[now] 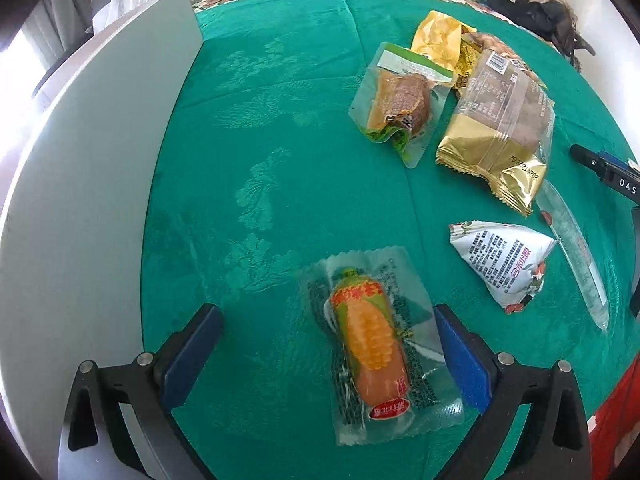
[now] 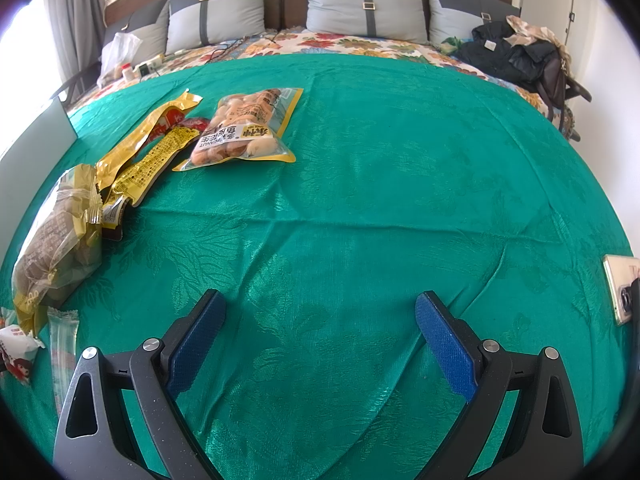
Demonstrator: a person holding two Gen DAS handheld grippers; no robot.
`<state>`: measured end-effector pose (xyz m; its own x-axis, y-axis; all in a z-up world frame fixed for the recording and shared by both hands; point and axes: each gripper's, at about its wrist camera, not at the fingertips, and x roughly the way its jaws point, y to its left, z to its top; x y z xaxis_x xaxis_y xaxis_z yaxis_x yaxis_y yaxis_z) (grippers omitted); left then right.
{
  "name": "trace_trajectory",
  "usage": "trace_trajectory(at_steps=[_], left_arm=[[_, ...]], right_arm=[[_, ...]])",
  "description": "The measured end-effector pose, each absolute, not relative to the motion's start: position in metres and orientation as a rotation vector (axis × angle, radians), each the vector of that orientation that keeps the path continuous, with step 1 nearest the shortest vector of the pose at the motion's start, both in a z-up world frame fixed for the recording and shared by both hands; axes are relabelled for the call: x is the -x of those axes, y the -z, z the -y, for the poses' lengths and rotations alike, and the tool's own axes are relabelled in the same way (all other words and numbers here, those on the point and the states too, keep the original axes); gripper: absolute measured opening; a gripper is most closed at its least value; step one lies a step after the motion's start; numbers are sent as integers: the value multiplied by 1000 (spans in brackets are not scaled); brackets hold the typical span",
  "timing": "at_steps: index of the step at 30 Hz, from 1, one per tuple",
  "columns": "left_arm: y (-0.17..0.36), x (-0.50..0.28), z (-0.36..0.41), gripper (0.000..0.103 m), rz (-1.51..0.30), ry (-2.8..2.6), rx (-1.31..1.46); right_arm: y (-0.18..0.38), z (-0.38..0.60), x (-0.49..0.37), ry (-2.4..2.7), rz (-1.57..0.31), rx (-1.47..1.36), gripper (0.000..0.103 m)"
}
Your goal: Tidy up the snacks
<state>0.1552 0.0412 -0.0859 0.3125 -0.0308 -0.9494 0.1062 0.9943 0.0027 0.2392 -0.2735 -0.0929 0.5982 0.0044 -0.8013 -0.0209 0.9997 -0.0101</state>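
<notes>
— Where's the clear-wrapped orange corn sausage (image 1: 374,354)?
— Flat on the green patterned cloth (image 1: 280,160), between the left gripper's (image 1: 326,354) spread blue pads, untouched.
— And the right gripper (image 2: 320,344)?
— Released too, over bare cloth; the peanut bag (image 2: 244,130) lies well ahead.

Green cloth (image 2: 380,152), grey pillows (image 2: 364,4), phone (image 2: 618,288), dark clothes (image 2: 516,56)

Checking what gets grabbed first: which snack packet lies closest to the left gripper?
The clear corn sausage packet, lying between the open left gripper fingers. The triangular white packet, gold cake packet and the others sit farther away.
</notes>
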Motion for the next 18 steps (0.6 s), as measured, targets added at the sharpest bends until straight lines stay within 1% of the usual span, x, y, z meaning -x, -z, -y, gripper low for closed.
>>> trace_trajectory(at_steps=[2, 5, 6, 8, 10, 11, 12, 13, 16, 18], left_arm=[[88, -149, -51, 102, -1263, 69, -23], [88, -141, -52, 101, -1240, 55, -25], [88, -140, -50, 100, -1230, 64, -31], [84, -137, -41, 91, -1194, 106, -61], [79, -134, -30, 72, -1160, 165, -100], [77, -134, -27, 66, -1146, 196, -109], [76, -133, -24, 55, -1138, 215, -119], [74, -132, -23, 47, -1136, 222, -124], [72, -126, -22, 43, -1139, 216, -111], [71, -116, -22, 43, -1129, 209, -113]], right_arm=[[93, 273, -239, -15, -930, 19, 98], [93, 273, -239, -15, -929, 19, 98], [93, 273, -239, -15, -930, 19, 98], [93, 274, -239, -15, -930, 19, 98], [93, 273, -239, -15, -929, 19, 98], [93, 273, -239, -15, -930, 19, 98], [93, 273, -239, -15, -930, 19, 98], [93, 273, -239, -15, -929, 19, 98], [93, 273, -239, -15, -930, 19, 98], [93, 273, -239, -15, -930, 19, 98]])
